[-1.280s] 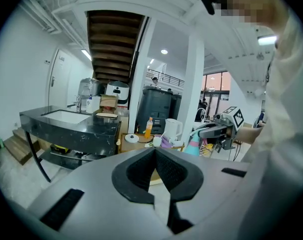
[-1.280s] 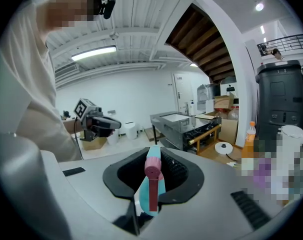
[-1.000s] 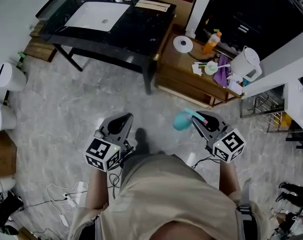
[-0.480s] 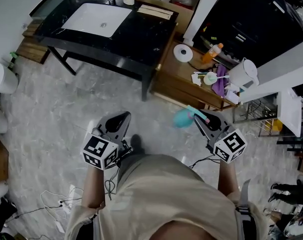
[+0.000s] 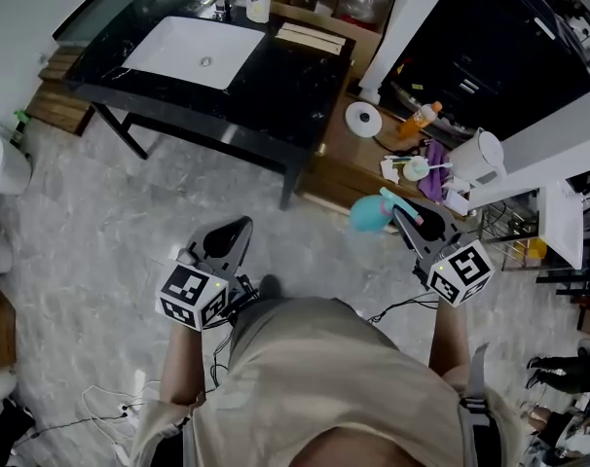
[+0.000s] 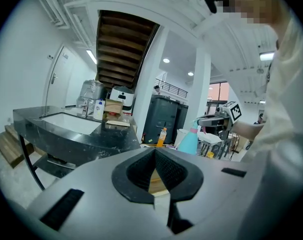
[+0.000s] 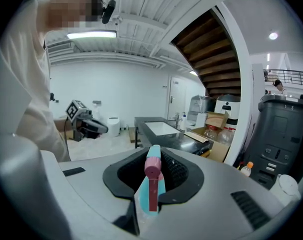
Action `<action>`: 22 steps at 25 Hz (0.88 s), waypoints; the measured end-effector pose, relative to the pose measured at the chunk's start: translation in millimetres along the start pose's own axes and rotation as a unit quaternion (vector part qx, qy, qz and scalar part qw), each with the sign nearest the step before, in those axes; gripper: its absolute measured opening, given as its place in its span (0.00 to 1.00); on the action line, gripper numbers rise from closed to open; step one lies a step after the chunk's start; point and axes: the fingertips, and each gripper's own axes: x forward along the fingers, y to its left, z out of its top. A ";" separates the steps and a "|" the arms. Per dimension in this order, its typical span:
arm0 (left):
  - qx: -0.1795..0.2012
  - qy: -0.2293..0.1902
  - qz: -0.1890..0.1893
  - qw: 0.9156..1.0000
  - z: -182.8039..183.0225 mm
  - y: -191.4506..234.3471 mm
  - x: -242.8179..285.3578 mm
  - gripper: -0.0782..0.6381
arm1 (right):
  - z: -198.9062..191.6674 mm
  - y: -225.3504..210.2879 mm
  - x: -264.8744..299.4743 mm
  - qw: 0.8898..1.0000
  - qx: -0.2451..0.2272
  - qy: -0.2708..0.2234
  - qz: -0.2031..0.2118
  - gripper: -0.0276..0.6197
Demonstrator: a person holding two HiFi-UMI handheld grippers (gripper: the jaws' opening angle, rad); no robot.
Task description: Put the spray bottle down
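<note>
While the right gripper (image 5: 408, 220), tilted slightly down, is clamped on the pink-nozzled head of the teal plastic spray bottle (image 5: 370, 213), the bottle lies nearly level in the air near the front edge of the low wooden cabinet (image 5: 346, 154). Its base points away from the gripper. The left gripper (image 5: 235, 233), jaws together and empty, is held well apart from the cabinet, over open grey marble floor (image 5: 129, 222).
</note>
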 end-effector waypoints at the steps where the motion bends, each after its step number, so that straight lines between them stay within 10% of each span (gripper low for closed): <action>1: 0.000 -0.003 -0.002 1.000 0.8 3.3 -0.1 0.12 | 4.4 -1.6 4.8 1.000 -0.004 -0.001 -0.002 0.16; 22: -0.014 -0.026 0.038 0.999 11.1 54.1 -0.8 0.12 | 71.4 -47.7 66.6 0.996 -0.076 -0.046 -0.007 0.16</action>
